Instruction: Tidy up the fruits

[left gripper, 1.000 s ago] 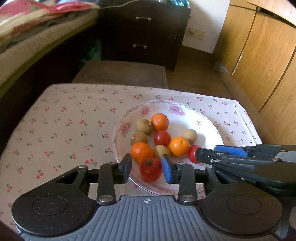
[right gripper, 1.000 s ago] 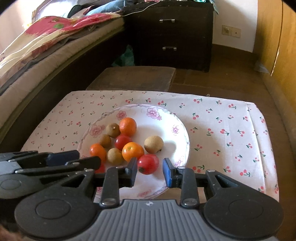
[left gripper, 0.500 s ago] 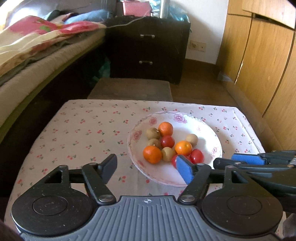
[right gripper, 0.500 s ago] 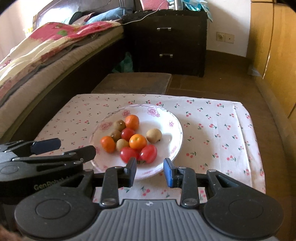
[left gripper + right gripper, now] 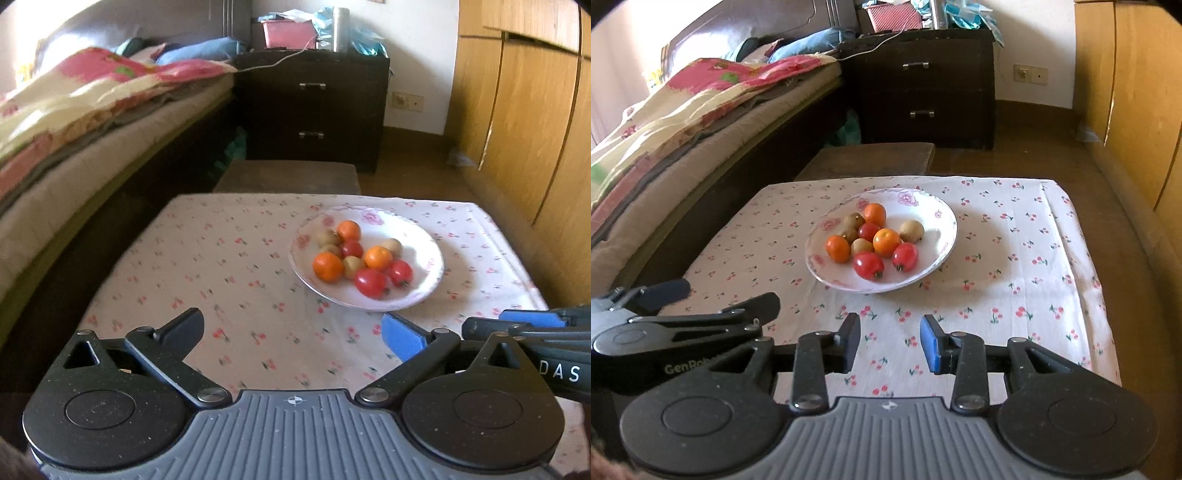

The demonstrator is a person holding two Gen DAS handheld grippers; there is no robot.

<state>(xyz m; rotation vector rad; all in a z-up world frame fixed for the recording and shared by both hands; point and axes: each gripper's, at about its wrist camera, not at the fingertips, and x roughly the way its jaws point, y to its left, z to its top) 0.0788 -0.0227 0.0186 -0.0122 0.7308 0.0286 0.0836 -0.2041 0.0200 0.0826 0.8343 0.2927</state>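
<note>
White floral plate (image 5: 943,236) sits on cherry-print tablecloth (image 5: 1015,266), toward the far middle of the table. On it, all touching or close: three oranges, three red tomatoes (image 5: 868,264), several brown kiwis (image 5: 911,231). Near edge of the pile is the two tomatoes side by side.

Left gripper (image 5: 291,334) hangs over the near cloth, jaws opening, spread wide, nothing between them. Right gripper (image 5: 890,341) is just beside it to the right, jaws opening slightly, a narrow gap, also empty. Both are short of the plate.
</note>
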